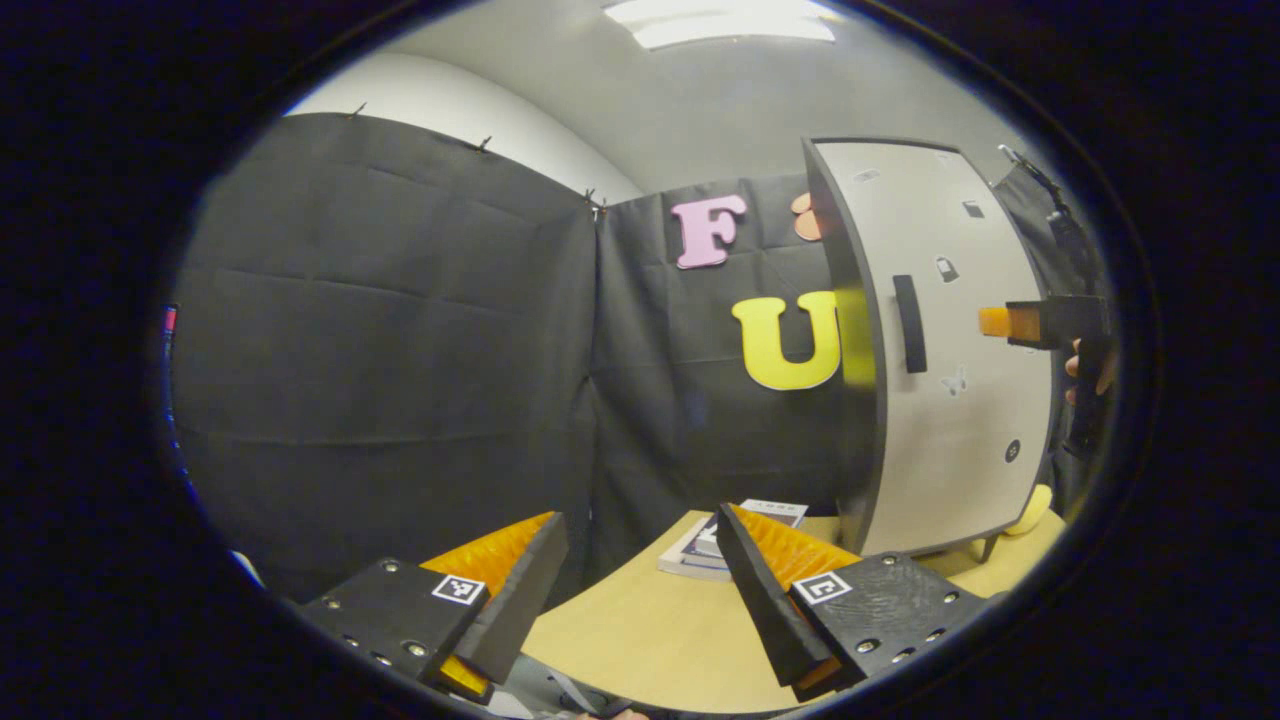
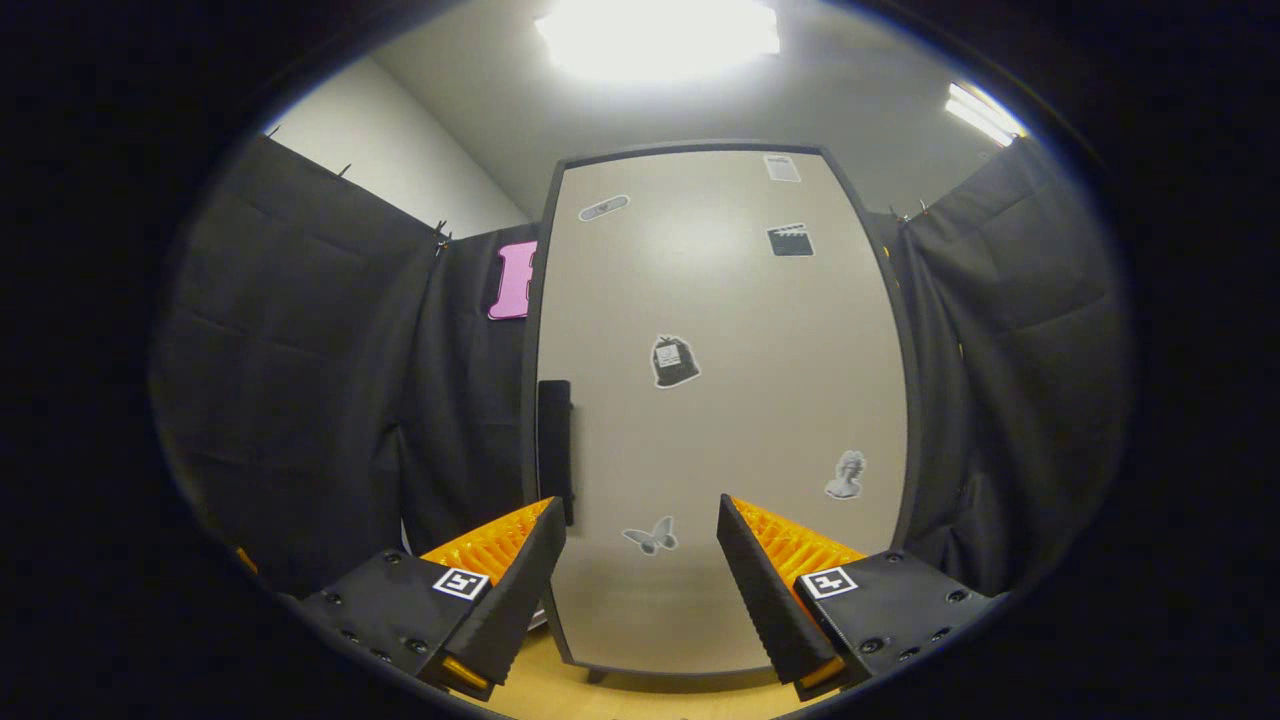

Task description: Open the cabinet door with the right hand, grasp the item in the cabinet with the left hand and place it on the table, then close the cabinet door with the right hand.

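Currently cabinet door (image 2: 720,420) shut, handle (image 2: 555,450) on its left edge. Right gripper (image 2: 640,585) faces it, jaws spread, empty. Left gripper (image 1: 640,590) over desk (image 1: 650,640), jaws spread, empty. Item not visible.

Wooden table (image 1: 640,640), books (image 1: 715,545), cabinet (image 1: 945,340)

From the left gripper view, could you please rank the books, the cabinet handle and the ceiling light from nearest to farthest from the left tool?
1. Books: on the table, just past the tool.
2. Cabinet handle: farther right, on the door.
3. Ceiling light: overhead, farthest.
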### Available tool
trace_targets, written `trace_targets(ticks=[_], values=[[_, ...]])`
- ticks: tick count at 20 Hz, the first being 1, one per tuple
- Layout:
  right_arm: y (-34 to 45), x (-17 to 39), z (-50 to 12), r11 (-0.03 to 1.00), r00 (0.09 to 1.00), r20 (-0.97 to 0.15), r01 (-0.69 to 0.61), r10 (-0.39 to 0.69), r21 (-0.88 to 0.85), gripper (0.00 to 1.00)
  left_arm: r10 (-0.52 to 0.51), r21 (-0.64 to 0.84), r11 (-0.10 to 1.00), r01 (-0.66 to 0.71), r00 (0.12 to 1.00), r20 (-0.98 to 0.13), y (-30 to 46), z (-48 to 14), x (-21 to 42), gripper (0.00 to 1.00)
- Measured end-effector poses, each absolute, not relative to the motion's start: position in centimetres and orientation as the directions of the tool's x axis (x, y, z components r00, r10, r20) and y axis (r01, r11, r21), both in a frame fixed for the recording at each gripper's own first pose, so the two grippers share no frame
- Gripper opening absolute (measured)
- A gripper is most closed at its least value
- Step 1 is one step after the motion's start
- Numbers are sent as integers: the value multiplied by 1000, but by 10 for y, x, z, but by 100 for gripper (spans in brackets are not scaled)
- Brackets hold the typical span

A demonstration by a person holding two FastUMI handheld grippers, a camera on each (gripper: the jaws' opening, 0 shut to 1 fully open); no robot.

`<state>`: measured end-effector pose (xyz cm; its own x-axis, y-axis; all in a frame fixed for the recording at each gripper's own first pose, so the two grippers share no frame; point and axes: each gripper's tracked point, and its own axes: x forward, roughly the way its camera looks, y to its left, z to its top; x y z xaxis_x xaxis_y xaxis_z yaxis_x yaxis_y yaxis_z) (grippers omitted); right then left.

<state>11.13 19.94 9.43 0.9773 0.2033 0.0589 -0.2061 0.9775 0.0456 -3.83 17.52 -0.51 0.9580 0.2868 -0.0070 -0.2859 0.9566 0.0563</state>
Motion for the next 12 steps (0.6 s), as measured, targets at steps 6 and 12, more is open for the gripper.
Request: trace_targets(ticks=[6,12], values=[[247,152,109,978,977,59,-205,203,32,97,390,76,918,-388,921,-9,230,-12,-68,95],[273,194,103,984,984,-17,-177,177,14,94,438,77,897,-435,898,-27,261,-23,-82,95]])
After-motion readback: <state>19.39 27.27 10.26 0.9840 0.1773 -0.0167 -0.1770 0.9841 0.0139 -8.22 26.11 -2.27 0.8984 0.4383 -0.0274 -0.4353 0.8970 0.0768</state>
